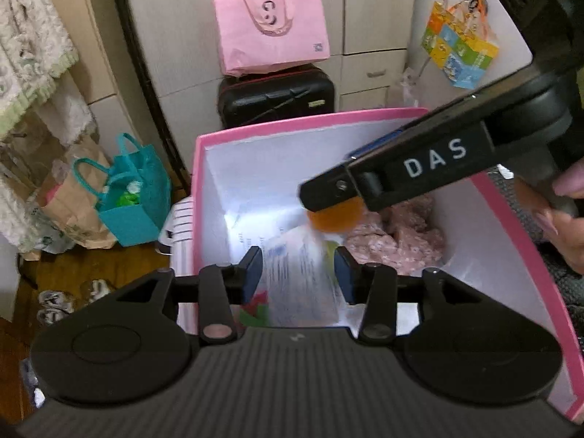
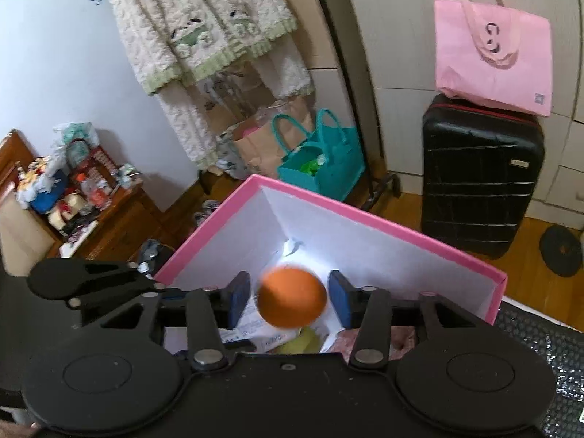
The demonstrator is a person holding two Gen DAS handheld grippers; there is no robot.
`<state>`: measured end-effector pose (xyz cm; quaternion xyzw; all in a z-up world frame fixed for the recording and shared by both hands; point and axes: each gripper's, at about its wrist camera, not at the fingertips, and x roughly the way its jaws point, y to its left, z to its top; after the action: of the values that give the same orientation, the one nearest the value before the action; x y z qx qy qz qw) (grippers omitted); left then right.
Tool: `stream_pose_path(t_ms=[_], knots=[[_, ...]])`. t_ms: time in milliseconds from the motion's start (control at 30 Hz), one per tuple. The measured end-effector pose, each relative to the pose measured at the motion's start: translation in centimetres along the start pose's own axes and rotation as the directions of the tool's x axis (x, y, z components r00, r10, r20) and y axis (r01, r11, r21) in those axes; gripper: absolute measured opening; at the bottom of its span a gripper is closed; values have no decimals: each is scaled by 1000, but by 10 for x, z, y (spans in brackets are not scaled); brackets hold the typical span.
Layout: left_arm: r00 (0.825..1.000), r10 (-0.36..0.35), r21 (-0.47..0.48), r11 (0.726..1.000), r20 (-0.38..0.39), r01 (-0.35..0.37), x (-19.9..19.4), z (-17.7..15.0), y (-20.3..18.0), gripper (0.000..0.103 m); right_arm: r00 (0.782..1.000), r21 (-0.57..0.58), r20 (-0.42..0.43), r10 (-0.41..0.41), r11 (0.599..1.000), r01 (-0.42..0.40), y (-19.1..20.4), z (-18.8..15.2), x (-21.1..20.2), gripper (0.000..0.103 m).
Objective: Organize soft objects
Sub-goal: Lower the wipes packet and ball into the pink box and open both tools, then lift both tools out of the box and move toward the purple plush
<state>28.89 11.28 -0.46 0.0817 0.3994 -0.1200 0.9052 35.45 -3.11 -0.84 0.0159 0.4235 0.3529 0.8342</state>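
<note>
Above the pink box [image 2: 368, 215], I have both tools positioned over the opening.

Right tool [image 2: 290, 301]: jaws apart. An orange ball [image 2: 292, 297] sits between the pads with a visible gap on each side, and its outline is blurred. I judge it released and dropping into the box, not gripped.

Left tool [image 1: 298, 272]: jaws apart. A blurred white packet with printed text [image 1: 303, 277] lies between the pads. Neither pad appears to press on it, so I read it as released too, though the blur leaves some doubt.

Contents already in the box:
- pink crumpled fabric [image 1: 398, 237] against the right wall;
- a yellow-green item [image 2: 303, 339] beneath the ball, identity unclear;
- a red and green item [image 1: 255, 304] near the left tool's left pad, identity unclear.

Progress, as I judge it: several soft things are already stowed, and the ball and packet are entering now. What remains cannot be determined, since neither view shows loose soft objects waiting outside the box. The teal bag [image 2: 321, 160] and the pink bag [image 2: 492, 54] on the black suitcase [image 2: 481, 179] stand well apart from the box.
</note>
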Motion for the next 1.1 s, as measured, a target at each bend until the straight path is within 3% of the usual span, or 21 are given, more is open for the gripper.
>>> stream_pose_path(t_ms=[133, 567, 767, 1100], knots=[[997, 59, 113, 991, 55, -65, -18, -8, -8, 51, 1000, 32, 0, 12, 999, -12, -7, 0, -5, 60], [996, -58, 70, 996, 70, 53, -77, -30, -6, 56, 995, -99, 102, 15, 995, -5, 24, -32, -87, 61], [990, -63, 79, 995, 127, 54, -116, -37, -23, 58, 990, -158, 141, 24, 988, -2, 39, -50, -128, 62], [972, -154, 140, 982, 178, 130, -171, -60, -61, 62, 978, -210, 207, -8, 976, 53, 49, -100, -195, 65]])
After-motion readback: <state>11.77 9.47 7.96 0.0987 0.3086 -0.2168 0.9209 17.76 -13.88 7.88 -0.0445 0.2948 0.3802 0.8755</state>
